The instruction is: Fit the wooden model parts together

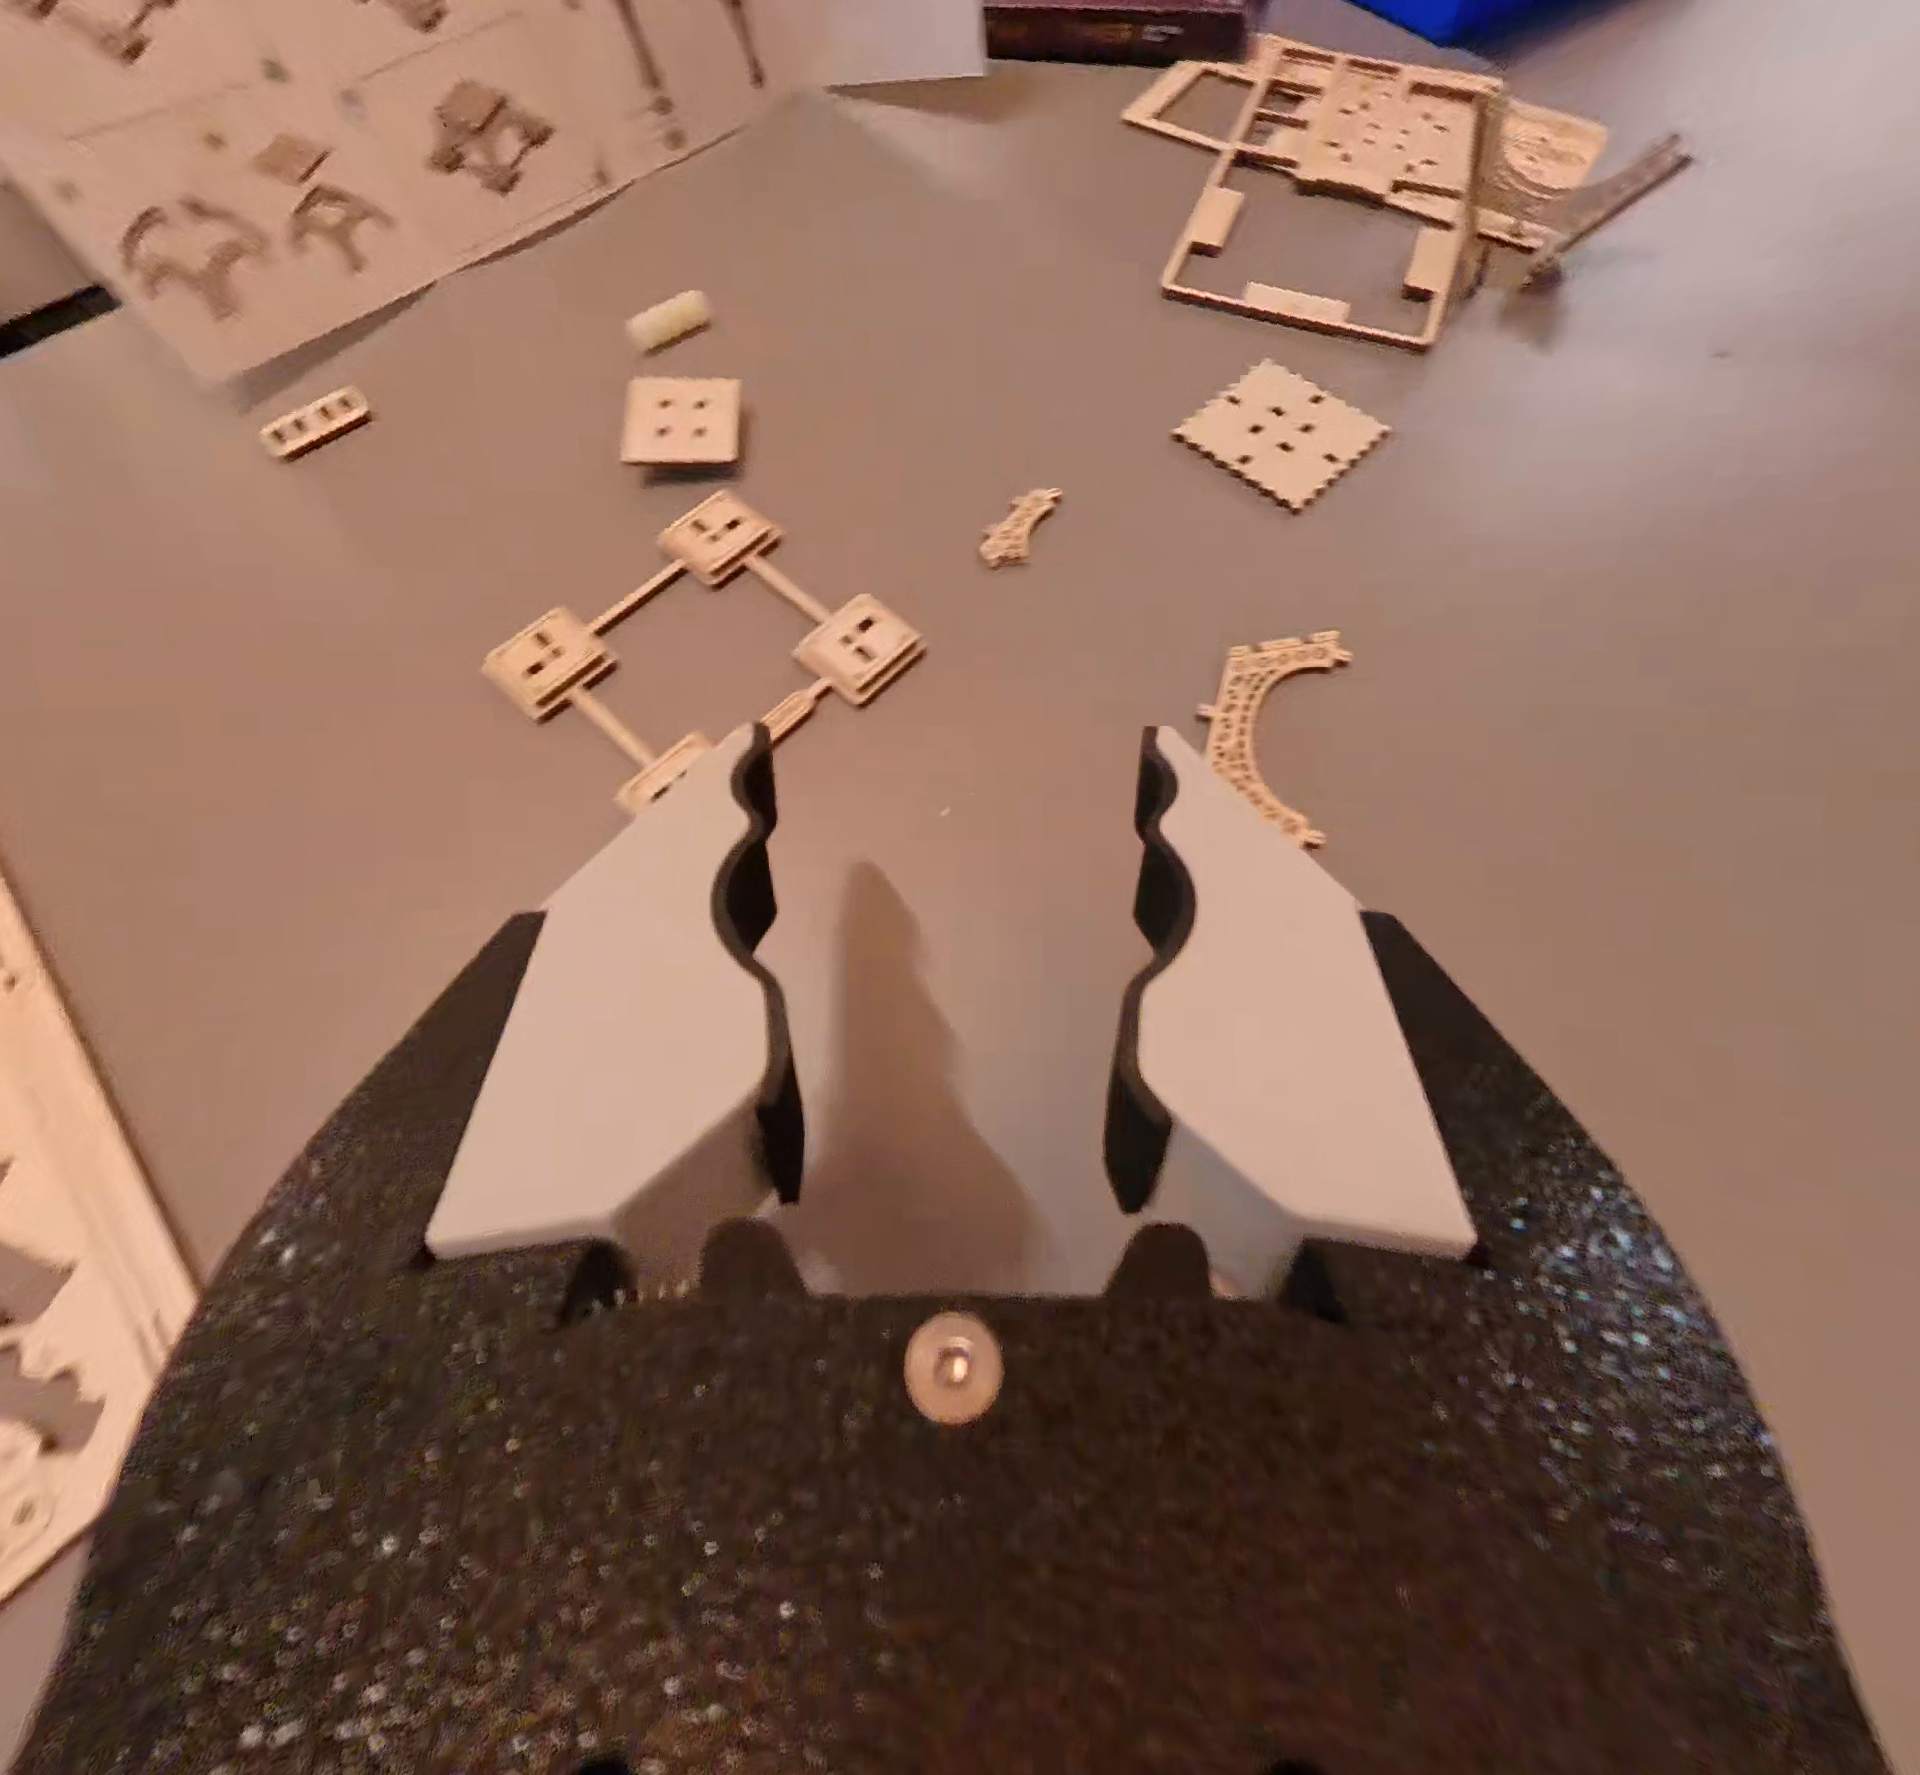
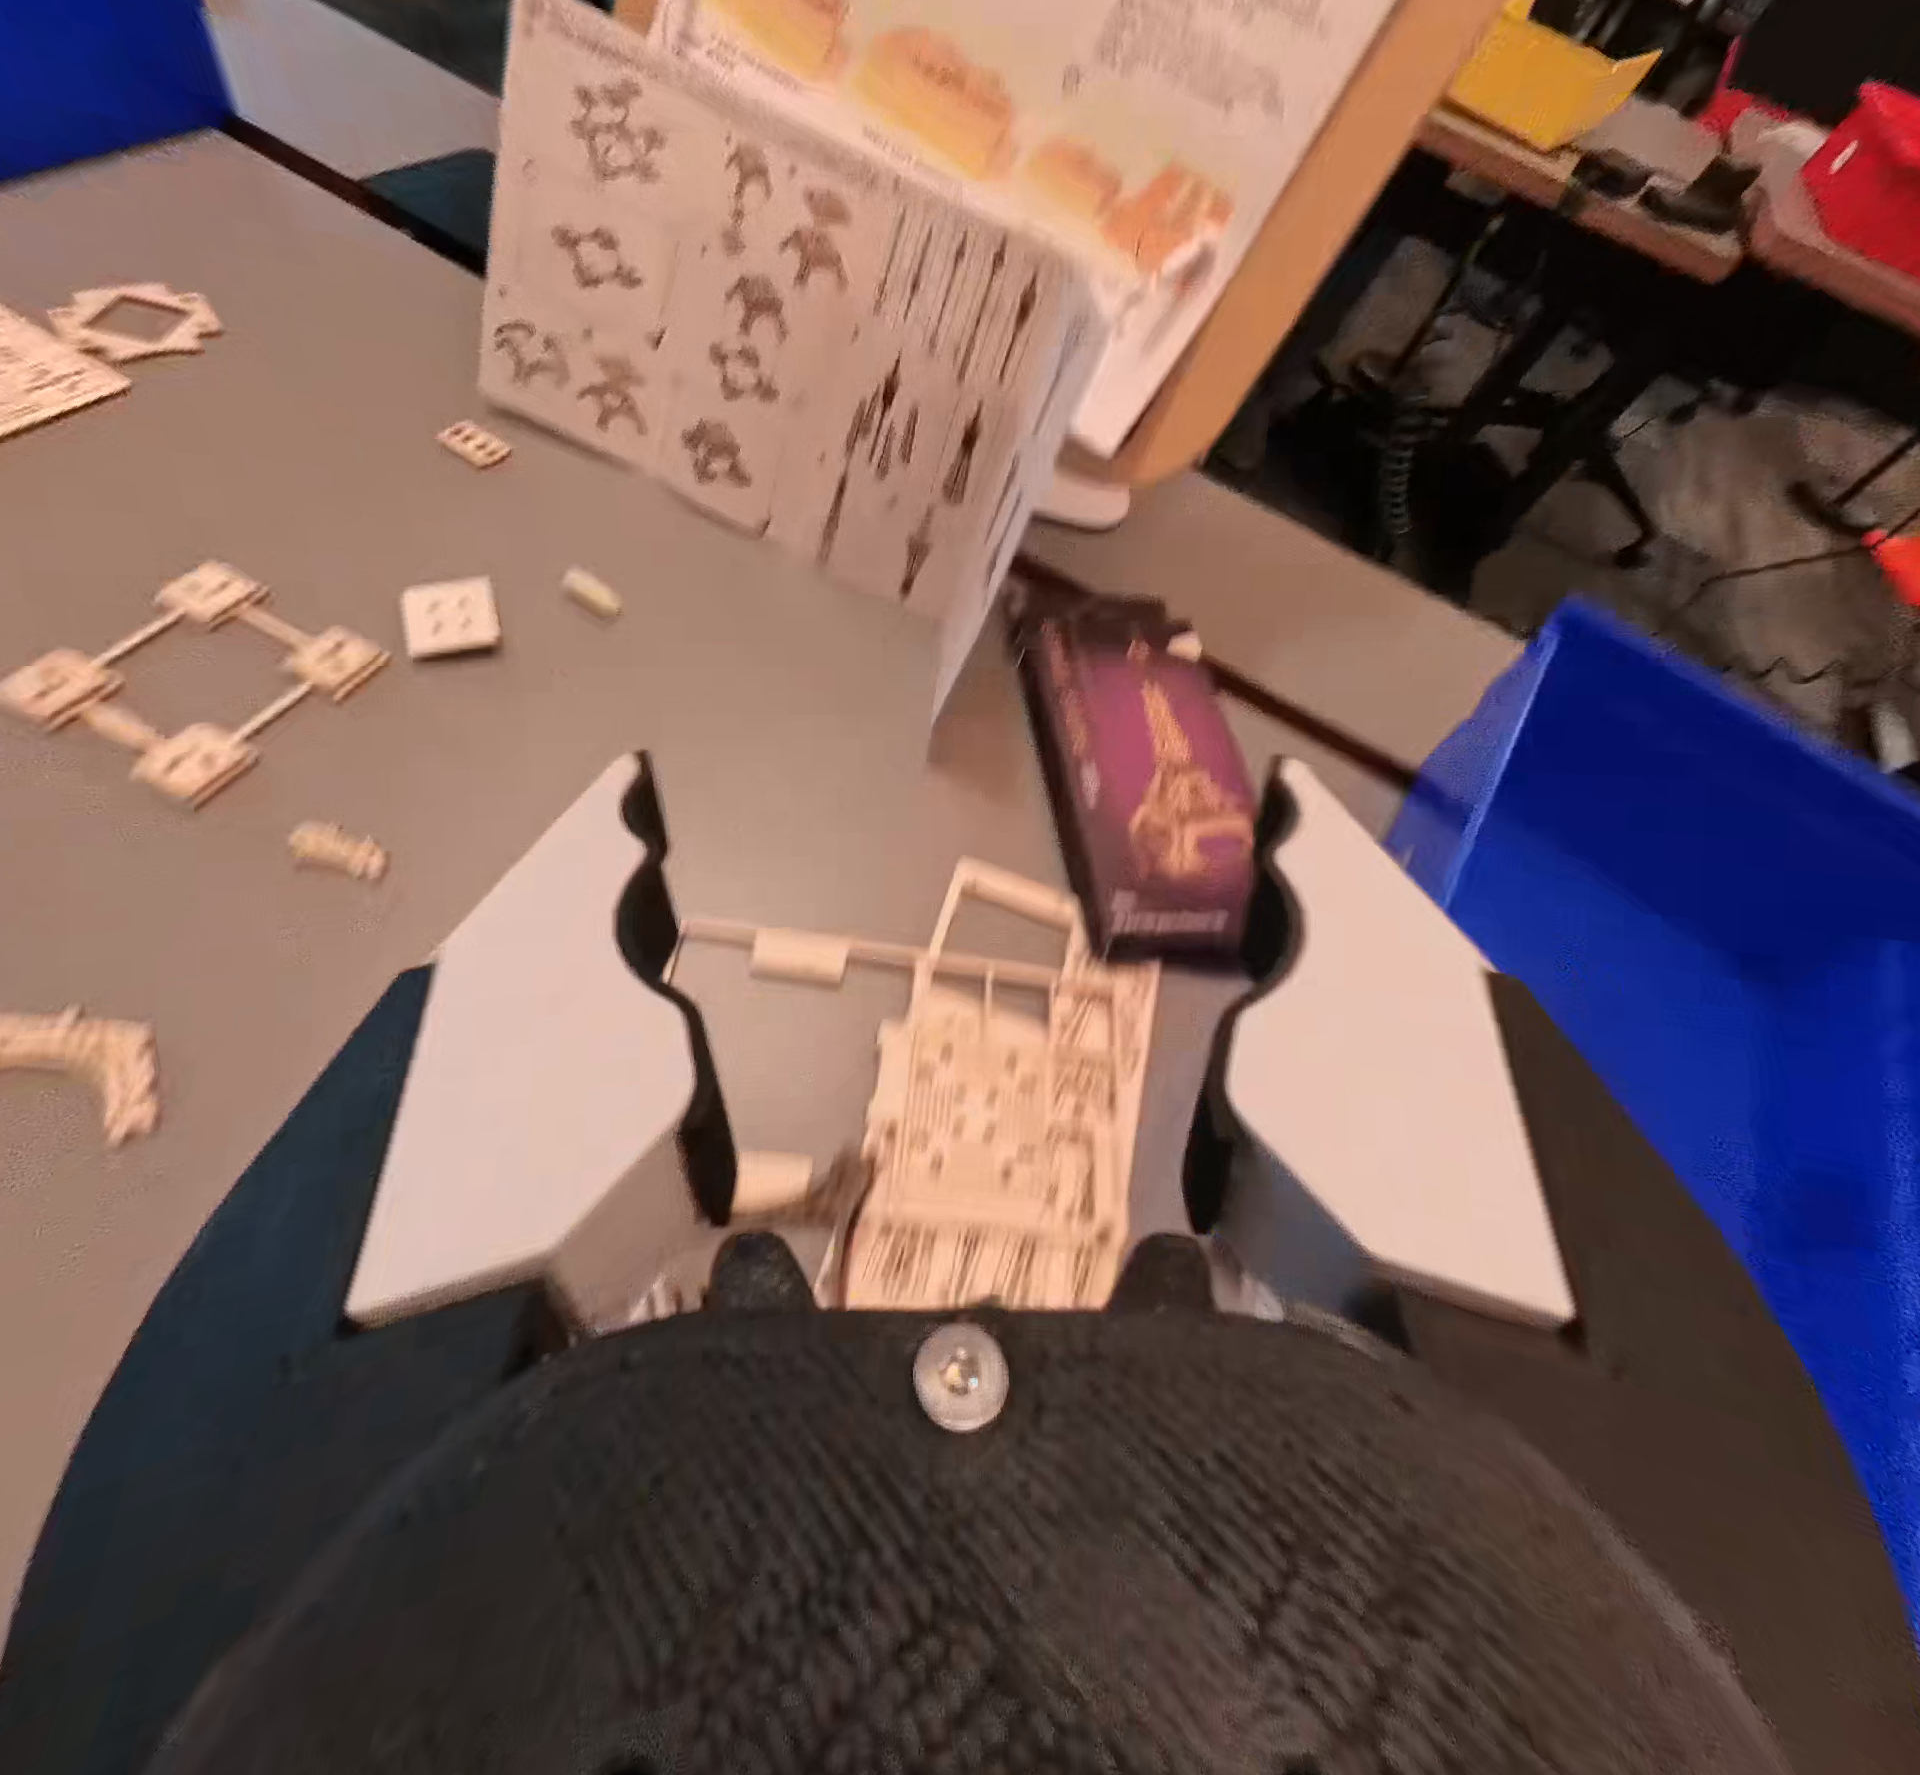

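My left gripper (image 1: 956,749) is open and empty above the grey table (image 1: 1558,790). Just ahead to its left lies a square wooden frame with four corner blocks (image 1: 707,655); it also shows in the right wrist view (image 2: 197,676). A curved lattice arch piece (image 1: 1273,738) lies beside the right finger. A small lattice piece (image 1: 1020,527), a toothed square plate (image 1: 1283,432) and a small four-hole plate (image 1: 684,419) lie farther out. My right gripper (image 2: 961,775) is open and empty over punched wooden sheets (image 2: 997,1091).
Folded instruction sheets (image 1: 343,84) stand at the back left. A purple box (image 2: 1143,790) and a blue bin (image 2: 1683,894) sit to the right. A stack of wooden sheets (image 1: 1340,167) lies far right. A pale cylinder (image 1: 670,320) and slotted strip (image 1: 315,421) lie nearby. My left gripper's tips are some 7 cm from the curved lattice arch piece (image 1: 1273,738). The right camera catches it too, in the right wrist view (image 2: 41,1084).
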Available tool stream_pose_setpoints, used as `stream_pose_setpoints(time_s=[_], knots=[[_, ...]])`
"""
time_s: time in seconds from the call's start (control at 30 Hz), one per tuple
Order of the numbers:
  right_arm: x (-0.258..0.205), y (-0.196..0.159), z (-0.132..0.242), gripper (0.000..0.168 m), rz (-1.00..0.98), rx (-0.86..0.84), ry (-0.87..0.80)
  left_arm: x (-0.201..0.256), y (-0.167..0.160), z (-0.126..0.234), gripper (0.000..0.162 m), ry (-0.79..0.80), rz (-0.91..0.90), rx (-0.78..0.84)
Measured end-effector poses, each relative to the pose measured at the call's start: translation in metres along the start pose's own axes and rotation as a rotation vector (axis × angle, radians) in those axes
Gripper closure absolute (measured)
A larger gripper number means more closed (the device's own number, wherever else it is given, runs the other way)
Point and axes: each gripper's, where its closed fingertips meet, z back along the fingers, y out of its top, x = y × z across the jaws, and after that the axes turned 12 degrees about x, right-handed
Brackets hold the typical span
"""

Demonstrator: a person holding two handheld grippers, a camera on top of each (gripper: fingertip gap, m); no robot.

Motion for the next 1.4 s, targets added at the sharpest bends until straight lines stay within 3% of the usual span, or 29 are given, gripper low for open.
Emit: stream_pose_setpoints(time_s=[0.1,0.17,0.3,0.43,0.57,0.67,0.77,0.87,0.9,1.1,1.4], knots=[[0.008,-0.057,0.054,0.092,-0.043,-0.004,-0.048,0.023,0.005,-0.017,0.103,-0.081,-0.058,-0.030],[0.024,-0.086,0.078,0.099,-0.072,-0.016,-0.137,0.039,0.012,-0.034,0.103,-0.127,-0.109,-0.047],[0.033,-0.131,0.081,0.100,-0.148,-0.099,-0.137,0.085,0.035,-0.081,0.107,-0.260,-0.223,-0.060],[0.041,-0.160,0.072,0.116,-0.164,-0.180,-0.135,0.127,0.046,-0.132,0.112,-0.357,-0.320,-0.099],[0.055,-0.173,0.071,0.128,-0.189,-0.177,-0.208,0.136,0.030,-0.168,0.123,-0.392,-0.280,-0.232],[0.058,-0.169,0.069,0.127,-0.158,-0.157,-0.217,0.148,0.022,-0.173,0.122,-0.482,-0.275,-0.276],[0.055,-0.175,0.065,0.122,-0.136,-0.200,-0.208,0.151,0.019,-0.181,0.124,-0.472,-0.314,-0.295],[0.049,-0.184,0.061,0.117,-0.091,-0.265,-0.185,0.144,0.020,-0.185,0.139,-0.434,-0.319,-0.325],[0.048,-0.184,0.061,0.116,-0.074,-0.272,-0.185,0.142,0.019,-0.184,0.161,-0.435,-0.332,-0.340],[0.050,-0.179,0.063,0.122,-0.127,-0.231,-0.173,0.130,0.020,-0.181,0.162,-0.394,-0.340,-0.337],[0.064,-0.186,0.073,0.124,-0.122,-0.245,-0.206,0.115,0.050,-0.187,0.162,-0.330,-0.397,-0.298]])
